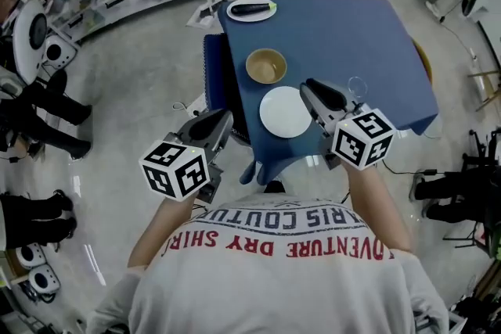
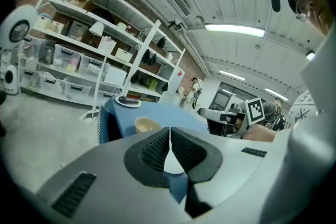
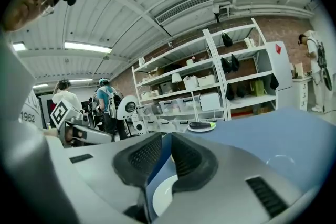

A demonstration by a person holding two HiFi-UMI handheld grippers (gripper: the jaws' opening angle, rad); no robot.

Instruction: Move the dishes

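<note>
Right now, in the head view, you hold both tools low in the frame at the near edge of the blue-covered table. Your left gripper sits left of centre, by the table's near corner. Your right gripper reaches over the cloth, its tip near the right rim of the white plate. Just above that plate stands a tan bowl. At top centre, a second plate carries a dark long item.

In the left gripper view, the jaws meet at their tips with nothing between them, and the bowl shows just above them.

In the right gripper view, the jaws stand a narrow slit apart and empty, with the white plate low in the gap.
</note>
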